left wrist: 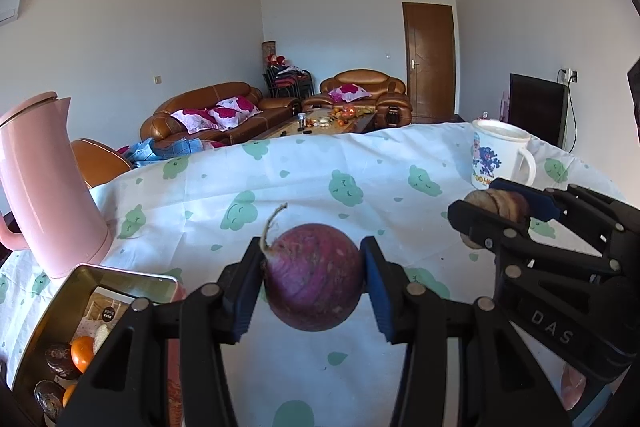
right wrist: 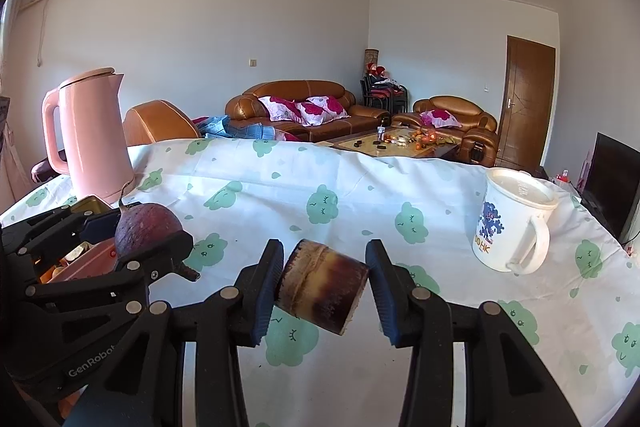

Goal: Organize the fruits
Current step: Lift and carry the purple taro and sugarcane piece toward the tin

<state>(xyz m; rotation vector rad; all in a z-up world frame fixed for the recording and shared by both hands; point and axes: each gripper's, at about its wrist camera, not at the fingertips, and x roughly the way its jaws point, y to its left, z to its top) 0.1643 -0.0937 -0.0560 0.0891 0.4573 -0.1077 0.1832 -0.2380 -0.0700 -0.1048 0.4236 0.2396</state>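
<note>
Pinching a purple round fruit (left wrist: 314, 277) above the desk (left wrist: 280, 183), the left tool (left wrist: 312, 283) hangs just right of the open tin (left wrist: 60, 311). Farther right of the tin, the right tool (right wrist: 324, 283) grips a brown cylinder piece (right wrist: 322, 285); bare cloth stretches toward the far edge, mug (right wrist: 512, 223) near the right edge.

The right gripper (right wrist: 325, 283) holds a short brown sugarcane piece (right wrist: 322, 287) between its two fingers, tilted, above the tablecloth (right wrist: 360, 187) with green cloud figures. At the left, the left gripper (right wrist: 160, 247) grips a dark purple round fruit (right wrist: 146, 227) with a thin stem. Behind it stands a pink kettle (right wrist: 94, 139), and just beside the kettle's base is the corner of a metal tin (right wrist: 90, 205). A white mug (right wrist: 514, 221) with blue print stands at the right, well apart.
</note>
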